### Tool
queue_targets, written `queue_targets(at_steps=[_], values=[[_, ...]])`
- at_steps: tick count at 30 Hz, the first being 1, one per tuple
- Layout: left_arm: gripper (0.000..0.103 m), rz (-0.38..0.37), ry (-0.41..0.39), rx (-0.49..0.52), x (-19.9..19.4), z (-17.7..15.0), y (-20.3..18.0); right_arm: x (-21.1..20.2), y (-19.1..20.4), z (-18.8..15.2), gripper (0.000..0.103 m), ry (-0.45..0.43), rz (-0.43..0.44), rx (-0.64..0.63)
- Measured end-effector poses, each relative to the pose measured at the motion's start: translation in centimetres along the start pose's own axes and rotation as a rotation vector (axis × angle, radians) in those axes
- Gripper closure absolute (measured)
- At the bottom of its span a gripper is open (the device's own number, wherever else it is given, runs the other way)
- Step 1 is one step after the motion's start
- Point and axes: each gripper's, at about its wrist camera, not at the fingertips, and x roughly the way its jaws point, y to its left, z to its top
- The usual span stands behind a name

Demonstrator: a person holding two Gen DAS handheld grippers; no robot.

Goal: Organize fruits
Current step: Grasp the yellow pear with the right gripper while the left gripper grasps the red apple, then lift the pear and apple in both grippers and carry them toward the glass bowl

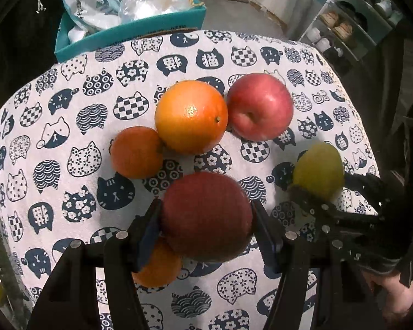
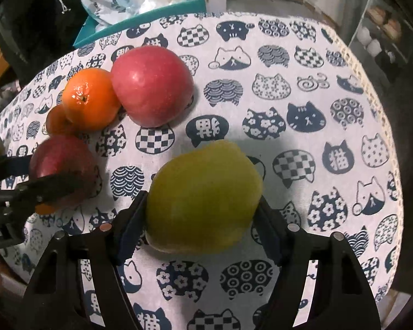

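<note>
My left gripper (image 1: 206, 221) is shut on a dark red apple (image 1: 206, 206), one pad pressed on each side, just above the cat-print tablecloth (image 1: 68, 165). Part of a small orange (image 1: 157, 269) shows under that apple. Beyond it lie another small orange (image 1: 136, 152), a large orange (image 1: 191, 117) and a lighter red apple (image 1: 260, 110), close together. My right gripper (image 2: 203, 214) is shut on a yellow-green fruit (image 2: 203, 200), to the right of the left gripper's fingers (image 2: 55, 183). The right wrist view also holds the red apple (image 2: 151, 86) and the large orange (image 2: 89, 99).
A teal box (image 1: 129, 31) with plastic bags stands past the table's far left edge. A clear shelf unit (image 1: 352, 27) stands at the far right, off the table. The round table edge (image 2: 371, 88) curves close on the right. A hand (image 1: 393, 299) grips the right tool.
</note>
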Motion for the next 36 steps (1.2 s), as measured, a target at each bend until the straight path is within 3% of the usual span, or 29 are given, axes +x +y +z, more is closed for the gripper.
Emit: queue_targets(at_steps=[6,13,25,29,33,36], values=[[0.038,0.008,-0.015,0.028,-0.9,-0.8,0.0,-1.8,-0.1,0.5,0.038,-0.048,-0.019,-0.006],[0.038,-0.013,0.021,0.046,-0.4,-1.5,-0.2,-1.7,0.3,0.5,0.037,-0.008,-0.018,-0.010],[0.038,0.034,0.026,0.083,0.8,-1.5,-0.8,0.0,-1.1,-0.3,0.036,0.073,0.034,0.049],[0.033,0.035,0.031,0.092,1.0,-1.4,-1.0,0.6,-0.9,-0.8,0.036,0.119,0.047,0.053],[0.031,0.047,0.031,0.116,1.1,-1.6,-1.3,0.6,-0.9,-1.0,0.036,0.109,0.042,0.052],[0.031,0.058,0.035,0.134,1.1,-1.6,-1.4,0.5,-0.8,-0.8,0.044,0.095,0.056,0.045]])
